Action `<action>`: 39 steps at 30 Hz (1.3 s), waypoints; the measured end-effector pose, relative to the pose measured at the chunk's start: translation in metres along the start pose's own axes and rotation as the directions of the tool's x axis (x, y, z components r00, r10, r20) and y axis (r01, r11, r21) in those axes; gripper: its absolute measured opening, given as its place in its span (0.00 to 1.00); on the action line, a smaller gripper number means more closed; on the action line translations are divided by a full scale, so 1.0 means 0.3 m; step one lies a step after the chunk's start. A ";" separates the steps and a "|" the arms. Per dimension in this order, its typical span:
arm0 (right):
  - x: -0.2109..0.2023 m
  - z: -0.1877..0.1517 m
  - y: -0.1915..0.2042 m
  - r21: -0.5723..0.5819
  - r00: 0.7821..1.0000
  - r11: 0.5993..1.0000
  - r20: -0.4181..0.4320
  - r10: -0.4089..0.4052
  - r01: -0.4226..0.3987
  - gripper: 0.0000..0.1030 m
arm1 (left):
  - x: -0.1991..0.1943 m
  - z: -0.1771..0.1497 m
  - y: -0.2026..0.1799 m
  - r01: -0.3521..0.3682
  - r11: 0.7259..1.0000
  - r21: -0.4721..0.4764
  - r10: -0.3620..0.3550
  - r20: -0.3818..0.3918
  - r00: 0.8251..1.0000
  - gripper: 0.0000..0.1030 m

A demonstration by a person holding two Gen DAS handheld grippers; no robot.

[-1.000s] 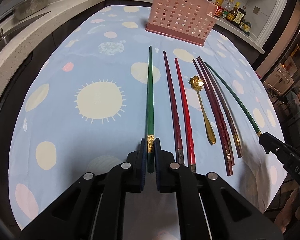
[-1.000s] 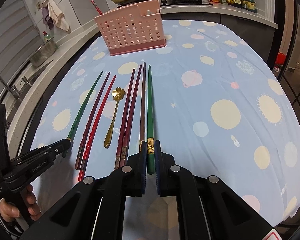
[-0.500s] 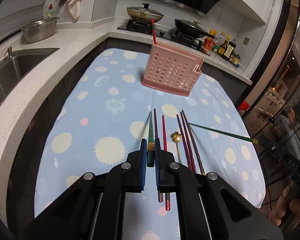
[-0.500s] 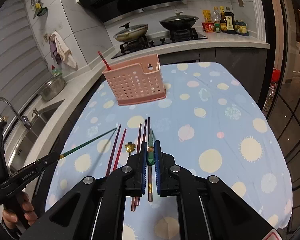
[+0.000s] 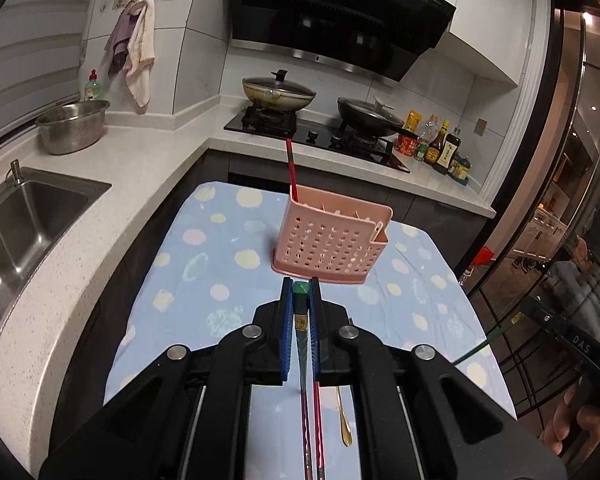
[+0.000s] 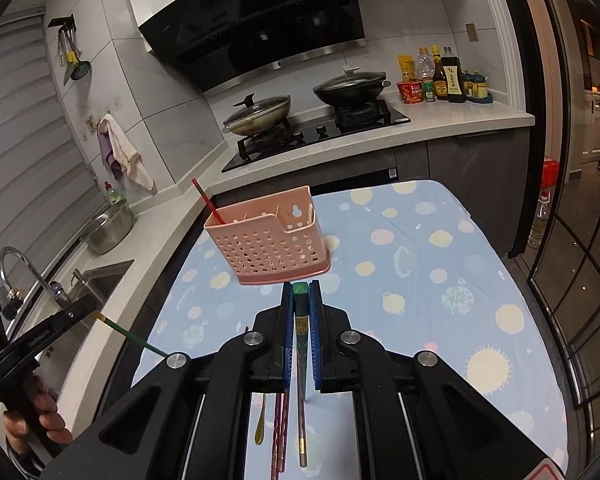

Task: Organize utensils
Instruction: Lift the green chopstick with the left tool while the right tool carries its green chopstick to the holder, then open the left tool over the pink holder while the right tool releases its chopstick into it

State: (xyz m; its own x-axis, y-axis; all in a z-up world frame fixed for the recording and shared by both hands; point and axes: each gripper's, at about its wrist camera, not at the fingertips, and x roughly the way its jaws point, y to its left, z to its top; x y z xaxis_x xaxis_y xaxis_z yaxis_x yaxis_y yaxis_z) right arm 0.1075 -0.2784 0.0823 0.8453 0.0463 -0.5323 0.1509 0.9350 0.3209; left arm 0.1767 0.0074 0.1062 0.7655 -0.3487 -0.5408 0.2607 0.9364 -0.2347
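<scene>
1. Gripping one green chopstick each, the left gripper and the right gripper have their jaws closed narrowly on the sticks' thick ends, above the surface.
2. The left green chopstick shows its square butt end between the blue pads; its long axis runs back under the gripper body, so the thin tip is hidden in the left wrist view. From the right wrist view, the same stick slants out of the left gripper, tip pointing toward the surface's middle.
3. The right green chopstick sits likewise, butt end forward. In the left wrist view it angles down and left from the right gripper.
4. The pink basket stands upright ahead of both grippers, near the far end of the blue dotted cloth, with one red chopstick leaning out of its left corner.
5. Other chopsticks and a gold spoon lie below the grippers, long axes pointing toward the basket.
6. Beside the surface's left edge runs a counter with a sink and a steel bowl; the stove with two pans lies behind the basket.
7. Open cloth spreads to the right of the basket up to the surface's edge.
</scene>
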 end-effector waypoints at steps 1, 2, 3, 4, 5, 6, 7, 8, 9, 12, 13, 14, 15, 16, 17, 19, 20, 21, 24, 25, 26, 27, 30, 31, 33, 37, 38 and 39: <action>0.003 0.014 -0.001 0.002 1.000 1.000 0.006 0.005 -0.005 0.07 | 0.005 0.021 -0.003 -0.001 1.000 0.004 0.001 0.009 1.000 0.07; 0.007 0.034 -0.004 0.008 1.000 1.000 0.012 0.013 -0.013 0.07 | 0.011 0.047 -0.007 0.000 1.000 0.010 0.000 0.020 1.000 0.07; 0.013 0.055 -0.006 0.015 1.000 1.000 0.016 0.023 -0.023 0.07 | 0.015 0.071 -0.012 0.001 1.000 0.014 -0.002 0.031 1.000 0.07; 0.019 0.072 -0.009 0.020 0.999 0.999 0.020 0.033 -0.033 0.07 | 0.016 0.089 -0.016 0.004 1.000 0.016 -0.005 0.038 0.999 0.07; 0.027 0.093 -0.010 0.023 0.999 0.999 0.026 0.040 -0.041 0.07 | 0.020 0.114 -0.021 0.012 1.000 0.017 -0.013 0.047 0.999 0.07; 0.035 0.115 -0.009 0.024 0.998 0.999 0.033 0.044 -0.045 0.07 | 0.024 0.142 -0.027 0.020 1.000 0.019 -0.021 0.059 0.998 0.07; 0.043 0.134 -0.005 0.024 0.998 0.999 0.039 0.048 -0.049 0.07 | 0.027 0.168 -0.033 0.024 0.999 0.022 -0.026 0.071 0.997 0.07; 0.052 0.155 -0.001 0.024 0.997 0.998 0.046 0.055 -0.056 0.07 | 0.030 0.189 -0.039 0.029 0.999 0.025 -0.031 0.082 0.996 0.07; 0.063 0.181 0.005 0.024 0.996 0.998 0.056 0.064 -0.065 0.07 | 0.034 0.219 -0.047 0.032 0.999 0.029 -0.035 0.097 0.995 0.07; 0.094 0.262 0.027 0.016 0.992 0.996 0.092 0.081 -0.083 0.07 | 0.048 0.308 -0.073 0.049 0.998 0.040 -0.054 0.138 0.989 0.07; 0.105 0.289 0.037 0.013 0.991 0.996 0.103 0.088 -0.090 0.07 | 0.052 0.332 -0.083 0.051 0.998 0.043 -0.057 0.150 0.987 0.07; 0.118 0.320 0.047 0.011 0.989 0.995 0.114 0.097 -0.098 0.07 | 0.058 0.367 -0.094 0.055 0.997 0.050 -0.062 0.167 0.984 0.07; 0.131 0.350 0.058 0.008 0.987 0.994 0.125 0.105 -0.106 0.07 | 0.065 0.397 -0.104 0.056 0.997 0.055 -0.065 0.184 0.981 0.07; 0.142 0.377 0.068 0.004 0.985 0.994 0.136 0.109 -0.111 0.07 | 0.073 0.429 -0.113 0.059 0.997 0.058 -0.070 0.200 0.977 0.07; 0.154 0.407 0.080 -0.002 0.982 0.994 0.150 0.112 -0.113 0.07 | 0.080 0.453 -0.120 0.065 0.996 0.060 -0.076 0.209 0.975 0.07; 0.181 0.461 0.102 -0.014 0.977 0.993 0.178 0.117 -0.117 0.07 | 0.100 0.510 -0.141 0.071 0.995 0.067 -0.085 0.238 0.968 0.07; 0.197 0.484 0.110 -0.017 0.975 0.993 0.188 0.120 -0.118 0.07 | 0.109 0.533 -0.148 0.071 0.995 0.071 -0.087 0.249 0.965 0.07; 0.213 0.506 0.119 -0.019 0.973 0.993 0.196 0.121 -0.120 0.07 | 0.122 0.559 -0.156 0.073 0.995 0.075 -0.090 0.262 0.961 0.07; 0.261 0.553 0.138 -0.023 0.968 0.992 0.215 0.126 -0.124 0.07 | 0.161 0.620 -0.176 0.078 0.993 0.087 -0.101 0.298 0.949 0.07; 0.283 0.567 0.143 -0.022 0.967 0.992 0.218 0.128 -0.127 0.07 | 0.176 0.634 -0.181 0.081 0.993 0.087 -0.104 0.300 0.948 0.07; 0.304 0.579 0.147 -0.021 0.966 0.991 0.221 0.131 -0.130 0.07 | 0.201 0.648 -0.185 0.088 0.993 0.083 -0.109 0.300 0.948 0.07; 0.325 0.586 0.149 -0.023 0.965 0.991 0.224 0.133 -0.131 0.07 | 0.218 0.656 -0.189 0.088 0.993 0.082 -0.109 0.300 0.948 0.07; 0.391 0.596 0.153 -0.031 0.966 0.992 0.223 0.129 -0.125 0.07 | 0.298 0.660 -0.194 0.083 0.993 0.079 -0.102 0.284 0.953 0.07; 0.415 0.597 0.156 -0.032 0.968 0.992 0.216 0.125 -0.121 0.07 | 0.320 0.653 -0.194 0.085 0.993 0.076 -0.103 0.274 0.956 0.07; 0.467 0.587 0.154 -0.029 0.975 0.993 0.190 0.115 -0.112 0.07 | 0.377 0.636 -0.185 0.082 0.994 0.070 -0.097 0.247 0.964 0.07; 0.549 0.552 0.148 -0.028 0.986 0.995 0.140 0.095 -0.092 0.07 | 0.464 0.581 -0.167 0.067 0.996 0.064 -0.079 0.196 0.977 0.07; 0.566 0.543 0.146 -0.027 0.988 0.996 0.125 0.093 -0.091 0.07 | 0.484 0.567 -0.160 0.061 0.996 0.061 -0.071 0.183 0.981 0.07; 0.581 0.533 0.141 -0.026 0.990 0.996 0.112 0.091 -0.089 0.07 | 0.503 0.556 -0.152 0.055 0.997 0.058 -0.065 0.170 0.983 0.07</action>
State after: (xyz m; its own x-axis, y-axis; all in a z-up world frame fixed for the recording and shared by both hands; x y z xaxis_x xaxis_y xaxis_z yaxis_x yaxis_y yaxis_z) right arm 0.3433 -0.2870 0.1284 0.9075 0.0914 -0.4100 0.0623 0.9359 0.3467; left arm 0.3783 -0.0815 0.1700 0.8361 -0.3967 -0.3790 0.3363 0.9164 -0.2173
